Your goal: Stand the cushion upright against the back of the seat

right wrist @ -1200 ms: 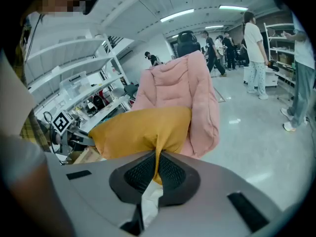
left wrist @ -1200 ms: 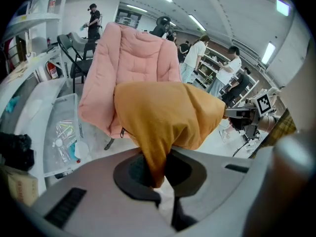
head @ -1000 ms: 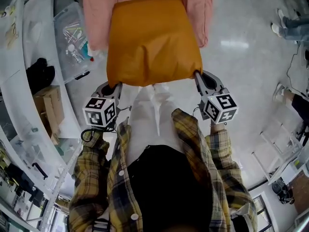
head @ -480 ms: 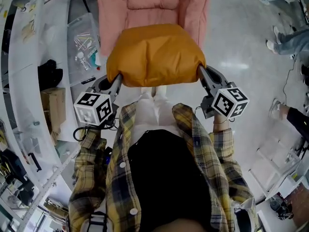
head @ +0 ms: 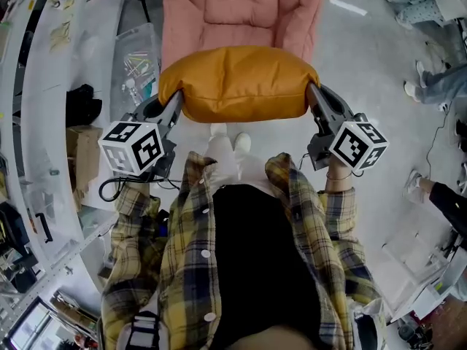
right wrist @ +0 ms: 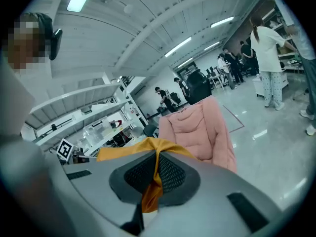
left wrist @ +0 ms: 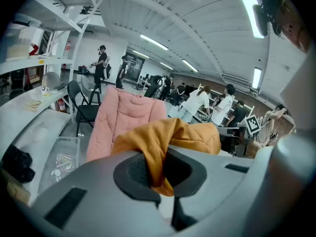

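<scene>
An orange cushion (head: 241,84) hangs in the air in front of the pink padded chair (head: 244,9), stretched between my two grippers. My left gripper (head: 175,105) is shut on the cushion's left corner, and a fold of orange fabric (left wrist: 155,162) is pinched between its jaws. My right gripper (head: 314,98) is shut on the right corner, with orange cloth (right wrist: 154,179) squeezed between the pads. The pink chair (left wrist: 129,117) stands beyond the cushion in the left gripper view, and the same chair (right wrist: 200,130) shows in the right gripper view.
White shelving (head: 44,108) with a clear plastic box of small parts (head: 135,64) runs along the left. A cardboard box (head: 82,159) sits under it. People (head: 438,79) stand on the grey floor at the right. A black folding chair (left wrist: 84,107) stands beside the pink chair.
Both grippers have lifted the cushion upward, and it now shows its long edge instead of its broad face. More of the pink chair's seat appears behind it.
</scene>
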A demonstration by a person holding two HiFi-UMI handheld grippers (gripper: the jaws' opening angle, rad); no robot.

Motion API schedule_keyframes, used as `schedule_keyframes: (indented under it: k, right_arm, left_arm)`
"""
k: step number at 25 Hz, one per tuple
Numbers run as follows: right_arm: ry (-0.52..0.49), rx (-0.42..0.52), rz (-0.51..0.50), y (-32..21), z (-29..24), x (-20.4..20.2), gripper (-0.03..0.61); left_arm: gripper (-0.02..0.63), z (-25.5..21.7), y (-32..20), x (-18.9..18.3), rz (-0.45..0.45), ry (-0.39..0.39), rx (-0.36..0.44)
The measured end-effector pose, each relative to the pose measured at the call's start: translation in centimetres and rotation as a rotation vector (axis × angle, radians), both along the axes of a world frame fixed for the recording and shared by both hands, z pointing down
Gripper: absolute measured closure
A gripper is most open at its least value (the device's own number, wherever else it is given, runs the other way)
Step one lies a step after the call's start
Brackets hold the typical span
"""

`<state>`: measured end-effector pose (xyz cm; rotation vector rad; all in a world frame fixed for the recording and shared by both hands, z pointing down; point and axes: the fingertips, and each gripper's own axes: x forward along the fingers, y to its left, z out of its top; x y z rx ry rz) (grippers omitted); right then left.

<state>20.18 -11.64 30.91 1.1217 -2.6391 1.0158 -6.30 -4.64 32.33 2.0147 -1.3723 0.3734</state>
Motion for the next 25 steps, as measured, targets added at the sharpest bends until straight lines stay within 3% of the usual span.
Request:
schedule_keyframes:
  k: [12, 25]
  right_arm:
    - [-0.055, 0.065, 0.013, -6.6, -3.4, -1.1, 0.558]
    - [-0.033, -0.003, 0.082, -20.3, -1.2, -6.1, 0.558]
  left_arm:
    - [0.591, -4.0, -7.1, -1.1, -0.014, 0.022, 0.100]
    - [0.591, -1.2, -21.8, -6.0, 0.020, 0.085, 0.052]
